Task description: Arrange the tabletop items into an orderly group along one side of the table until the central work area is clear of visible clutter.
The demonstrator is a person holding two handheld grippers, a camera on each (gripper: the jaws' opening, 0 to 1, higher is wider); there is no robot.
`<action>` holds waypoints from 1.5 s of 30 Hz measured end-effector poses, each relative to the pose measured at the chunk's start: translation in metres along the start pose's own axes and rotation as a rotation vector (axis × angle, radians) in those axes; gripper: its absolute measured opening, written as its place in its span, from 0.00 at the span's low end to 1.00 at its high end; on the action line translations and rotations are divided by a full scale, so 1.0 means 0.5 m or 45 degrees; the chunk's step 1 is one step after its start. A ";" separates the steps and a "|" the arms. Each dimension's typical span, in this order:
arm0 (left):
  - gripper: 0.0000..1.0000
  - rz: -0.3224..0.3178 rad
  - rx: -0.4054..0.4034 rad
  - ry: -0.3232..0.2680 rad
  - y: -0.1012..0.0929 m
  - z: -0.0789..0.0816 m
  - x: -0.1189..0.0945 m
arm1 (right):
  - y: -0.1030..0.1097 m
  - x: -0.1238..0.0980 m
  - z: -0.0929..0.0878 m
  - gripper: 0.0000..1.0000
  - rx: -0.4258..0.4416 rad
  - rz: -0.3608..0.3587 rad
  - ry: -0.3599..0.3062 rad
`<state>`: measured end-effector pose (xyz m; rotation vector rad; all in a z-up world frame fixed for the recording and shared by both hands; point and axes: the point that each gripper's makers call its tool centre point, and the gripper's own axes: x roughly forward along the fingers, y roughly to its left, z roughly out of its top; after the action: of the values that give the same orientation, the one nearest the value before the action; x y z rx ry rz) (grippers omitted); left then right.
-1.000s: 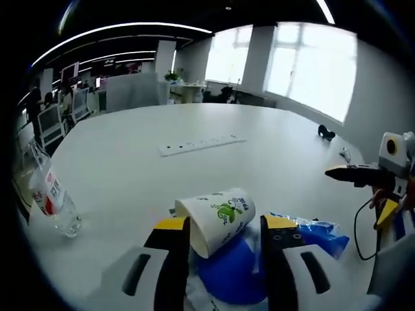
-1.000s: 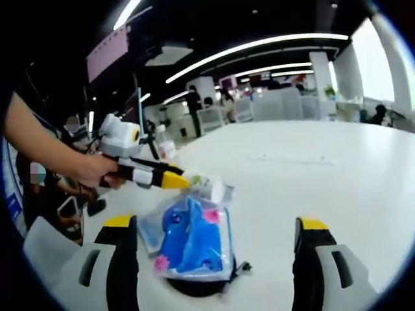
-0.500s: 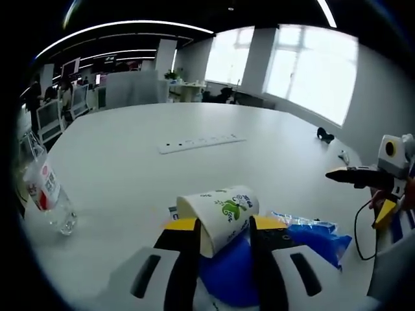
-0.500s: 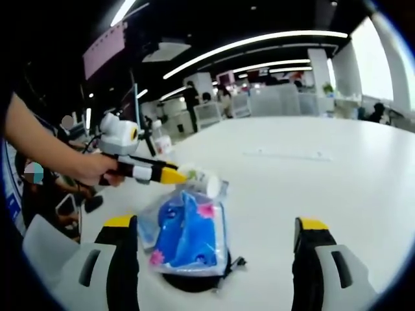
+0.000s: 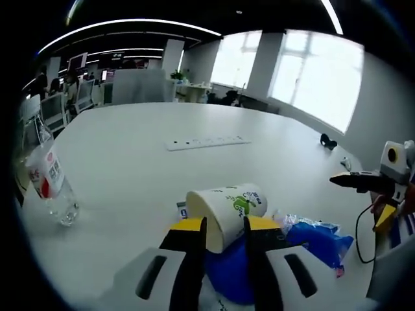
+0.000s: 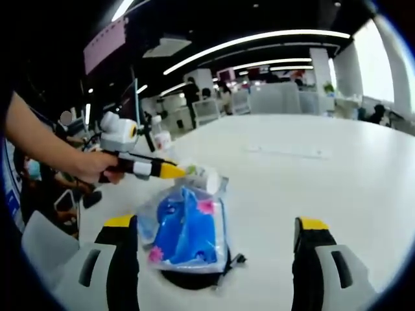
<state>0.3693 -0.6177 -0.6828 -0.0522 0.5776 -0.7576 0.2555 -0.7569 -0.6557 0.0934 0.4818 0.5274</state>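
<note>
Paper cup (image 5: 227, 206) clamped in left gripper (image 5: 225, 228) jaws.
Right gripper (image 6: 217, 227) jaws apart; blue packet (image 6: 187, 234), bottle (image 5: 50, 188) at 9 o'clock unsorted.

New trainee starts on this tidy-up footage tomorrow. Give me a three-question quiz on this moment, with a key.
1. True or false: the left gripper has its jaws closed on the paper cup.
2. How does the cup lie?
A. upright
B. on its side
C. upside down
3. Fill in: the right gripper is ____, with the blue toy packet on the table between its jaws.

Key
1. True. In the left gripper view both yellow-tipped jaws press against the cup's sides.
2. B. It lies on its side.
3. open. The jaws stand wide apart and touch nothing.
</note>
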 end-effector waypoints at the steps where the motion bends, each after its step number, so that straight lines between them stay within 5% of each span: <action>1: 0.20 -0.003 -0.005 -0.001 0.000 0.000 0.000 | 0.002 0.000 -0.001 0.98 -0.003 0.001 0.002; 19: 0.10 -0.033 -0.039 -0.027 -0.009 0.012 -0.006 | 0.013 -0.007 0.009 0.98 -0.038 0.006 0.004; 45: 0.02 -0.076 0.067 -0.011 -0.054 0.066 -0.015 | 0.026 -0.017 0.036 0.98 -0.038 0.029 -0.045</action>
<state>0.3649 -0.6381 -0.6445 -0.0246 0.5497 -0.8300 0.2514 -0.7493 -0.6334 0.0794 0.4387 0.5546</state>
